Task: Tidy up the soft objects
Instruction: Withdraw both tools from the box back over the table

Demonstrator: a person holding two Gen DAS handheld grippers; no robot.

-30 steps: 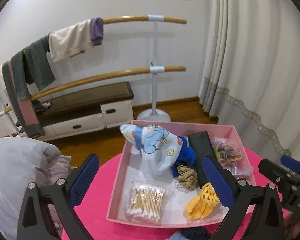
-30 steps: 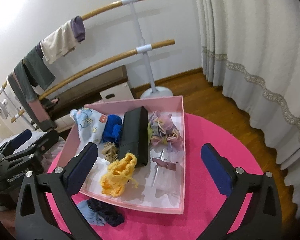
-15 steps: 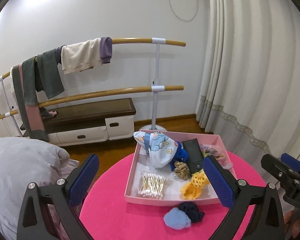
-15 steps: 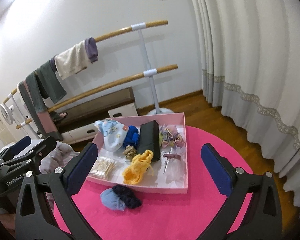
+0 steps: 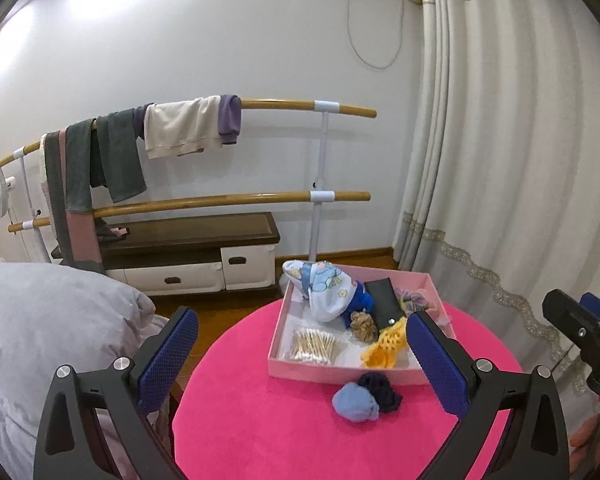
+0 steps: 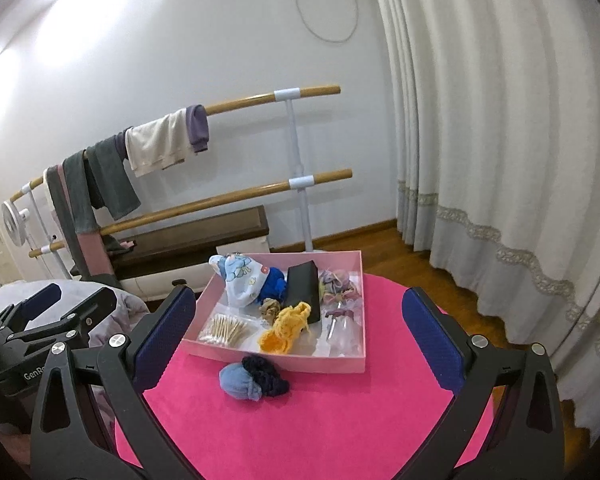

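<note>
Most soft items are already gathered in the pink tray (image 6: 354, 360) at frame centre. Two scrunchies, light blue (image 6: 238, 381) and dark navy (image 6: 266, 372) (touching each other), are left outside on the pink mat (image 6: 300, 432). The left gripper (image 5: 302, 360) and right gripper (image 6: 296, 338) are held spread, grasping nothing.

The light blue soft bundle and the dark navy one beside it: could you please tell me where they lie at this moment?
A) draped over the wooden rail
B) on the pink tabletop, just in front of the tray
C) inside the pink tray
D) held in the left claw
B: the light blue bundle and the dark navy one lie touching on the pink tabletop, outside the near wall of the pink tray.
</note>
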